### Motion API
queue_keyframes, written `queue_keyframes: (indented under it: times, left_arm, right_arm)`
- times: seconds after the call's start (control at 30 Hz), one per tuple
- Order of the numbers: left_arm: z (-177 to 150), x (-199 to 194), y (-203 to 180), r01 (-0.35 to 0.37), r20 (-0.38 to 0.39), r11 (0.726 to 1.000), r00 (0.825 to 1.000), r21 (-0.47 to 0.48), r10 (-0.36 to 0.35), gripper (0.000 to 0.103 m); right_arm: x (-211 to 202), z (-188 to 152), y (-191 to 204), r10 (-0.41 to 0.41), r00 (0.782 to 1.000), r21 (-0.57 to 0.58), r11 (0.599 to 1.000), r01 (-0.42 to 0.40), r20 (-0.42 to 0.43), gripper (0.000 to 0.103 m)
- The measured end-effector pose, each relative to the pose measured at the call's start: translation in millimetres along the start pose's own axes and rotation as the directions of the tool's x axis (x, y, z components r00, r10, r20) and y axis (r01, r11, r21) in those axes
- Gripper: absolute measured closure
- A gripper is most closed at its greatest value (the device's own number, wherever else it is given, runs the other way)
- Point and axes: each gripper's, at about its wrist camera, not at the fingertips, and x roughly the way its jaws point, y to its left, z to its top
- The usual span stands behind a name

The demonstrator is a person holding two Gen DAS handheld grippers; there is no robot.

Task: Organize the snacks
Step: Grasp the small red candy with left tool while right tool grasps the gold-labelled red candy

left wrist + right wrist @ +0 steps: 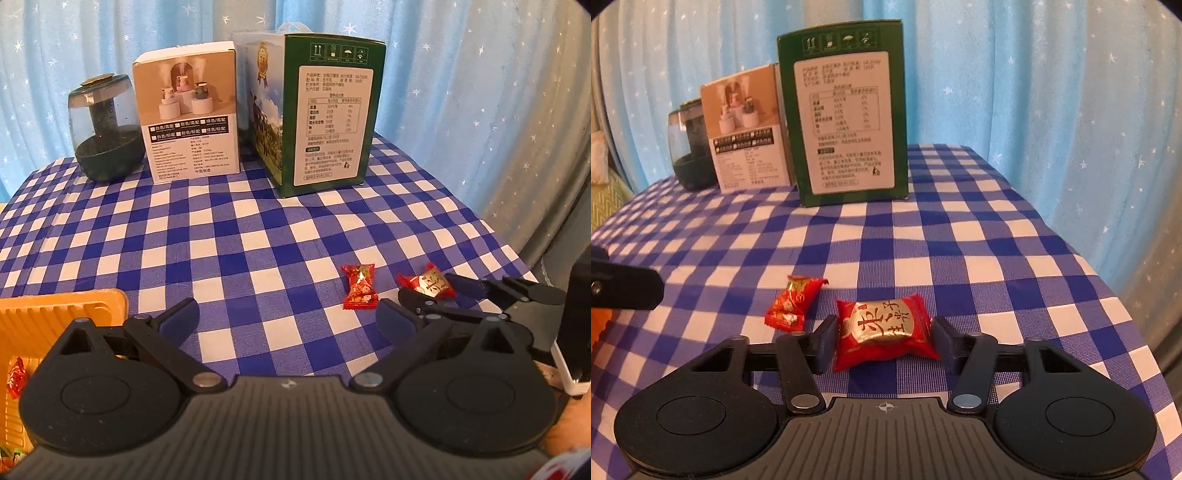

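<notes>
A red snack packet with a gold label [882, 328] lies on the blue checked tablecloth [960, 236]. It sits between the pads of my right gripper [884, 341], and both pads touch its sides. The left wrist view shows the same packet [428, 284] inside the right gripper [430, 291]. A smaller red candy [794, 302] lies just left of it, also seen as the red candy [360, 286]. My left gripper [290, 317] is open over bare cloth, holding nothing. An orange ribbed tray [55, 317] sits at its left with a red candy [14, 376] in it.
Along the back of the table stand a green carton [332, 122], a beige and white box [188, 114] and a dark glass jar [105, 129]. A blue starred curtain [480, 92] hangs behind. The table's right edge [1108, 280] drops off close to the packet.
</notes>
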Motion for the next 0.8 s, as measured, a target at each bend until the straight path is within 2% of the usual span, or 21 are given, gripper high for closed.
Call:
queue_keyframes:
  times: [0.17,0.37,0.57,0.7,0.8]
  left_arm:
    - [1.5,6.9,-9.2,0.007,0.001,1.000,1.000,0.020,-0.007,0.002]
    - [0.8,25.3,-23.3,0.030,-0.015,0.999,0.999,0.042,-0.030,0.006]
    - [2.9,48.2,-39.9,0.046,-0.030,0.997,0.999,0.062,-0.044,0.017]
    - [1.8,62.8,-46.3,0.075,-0.003,0.997,0.997,0.028,-0.075,0.027]
    - [-1.3,73.0,-49.6,0.052,0.008,0.999,0.999,0.013,-0.052,0.035]
  right_arm:
    - [-7.1,2.0,-6.9,-0.013,1.000,0.038,0.999,0.013,-0.001,0.057]
    - [-27.9,4.1,-26.3,-0.054,0.998,0.113,0.992,0.051,0.022,0.057]
    - [-41.0,0.1,-47.7,-0.094,0.995,0.189,0.978,0.090,0.014,0.057]
    - [-42.5,-2.8,-57.9,-0.106,0.994,0.217,0.971,0.103,0.001,0.057]
    - [-42.7,-5.3,-62.2,-0.104,0.995,0.234,0.967,0.103,-0.012,0.057]
